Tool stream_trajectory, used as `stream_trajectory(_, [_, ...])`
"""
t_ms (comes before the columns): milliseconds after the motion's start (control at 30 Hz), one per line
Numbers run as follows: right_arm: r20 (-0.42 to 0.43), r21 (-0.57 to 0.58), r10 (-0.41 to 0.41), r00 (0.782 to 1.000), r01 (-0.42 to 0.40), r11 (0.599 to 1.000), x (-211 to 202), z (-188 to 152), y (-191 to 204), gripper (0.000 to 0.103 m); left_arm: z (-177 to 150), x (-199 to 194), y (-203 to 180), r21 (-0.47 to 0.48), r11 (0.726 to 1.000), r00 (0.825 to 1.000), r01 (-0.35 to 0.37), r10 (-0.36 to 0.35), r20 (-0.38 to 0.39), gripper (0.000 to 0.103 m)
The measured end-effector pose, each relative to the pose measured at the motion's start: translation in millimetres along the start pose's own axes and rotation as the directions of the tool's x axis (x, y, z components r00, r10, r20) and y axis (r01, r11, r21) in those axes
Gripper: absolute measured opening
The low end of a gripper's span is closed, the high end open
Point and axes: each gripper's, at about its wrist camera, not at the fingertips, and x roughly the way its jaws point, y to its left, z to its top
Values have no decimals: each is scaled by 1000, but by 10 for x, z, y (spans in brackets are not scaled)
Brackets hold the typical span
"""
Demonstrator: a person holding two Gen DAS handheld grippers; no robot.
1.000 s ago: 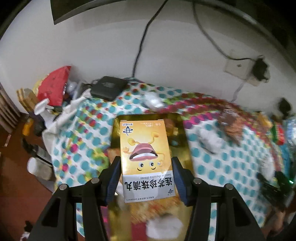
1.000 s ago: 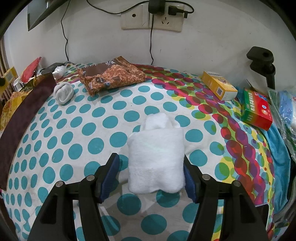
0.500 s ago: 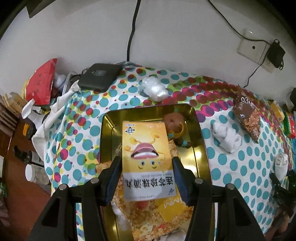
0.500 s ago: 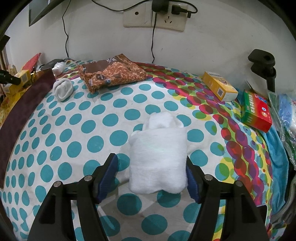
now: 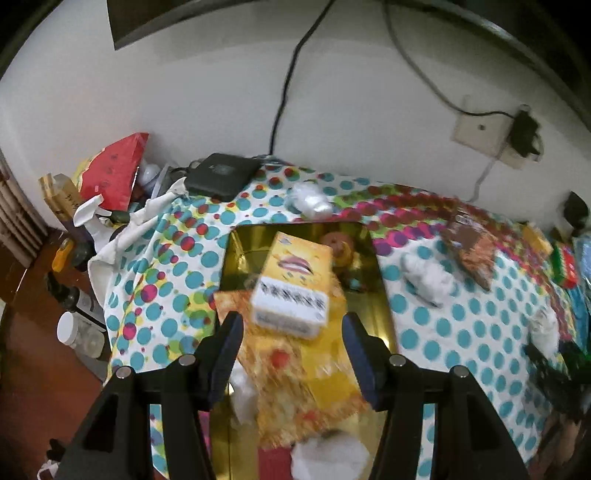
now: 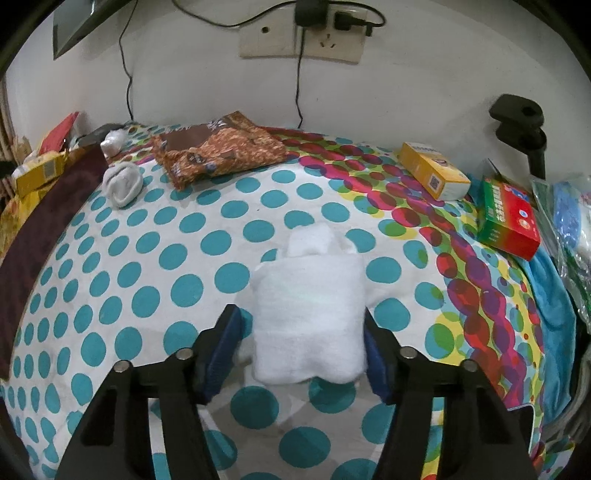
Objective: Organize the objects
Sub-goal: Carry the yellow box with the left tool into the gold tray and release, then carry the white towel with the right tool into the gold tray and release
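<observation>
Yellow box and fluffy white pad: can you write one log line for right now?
left hand-held gripper: open, yellow box free over gold tray | right hand-held gripper: around white pad on dotted cloth

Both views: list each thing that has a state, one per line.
Left tool: open, holding nothing.
Yellow box: released, tilted, blurred, over the gold tin's contents.
Gold tin: lidless, holding packets and white bundles.
Right tool: open, astride the white cloth.
White cloth: folded, flat on the tablecloth.
Snack bag: lying flat.
Sock: rolled up.
Wall socket: charger plugged in.
</observation>
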Motion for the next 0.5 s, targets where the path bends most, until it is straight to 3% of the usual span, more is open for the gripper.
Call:
stream_trajectory(167, [8, 28, 9, 1000, -9, 1000, -44, -7, -60, 43, -277, -258, -181, 32, 999, 999, 4, -6, 46, 57])
stream_trajectory(367, [22, 34, 14, 1000, -15, 999, -64, 0, -113, 38, -704, -474, -313, -7, 997, 996, 78, -77, 52, 57])
stream_trajectory(500, [35, 17, -7, 999, 6, 1000, -80, 10, -68, 38, -958, -620, -387, 2, 998, 995, 58, -58, 79, 57])
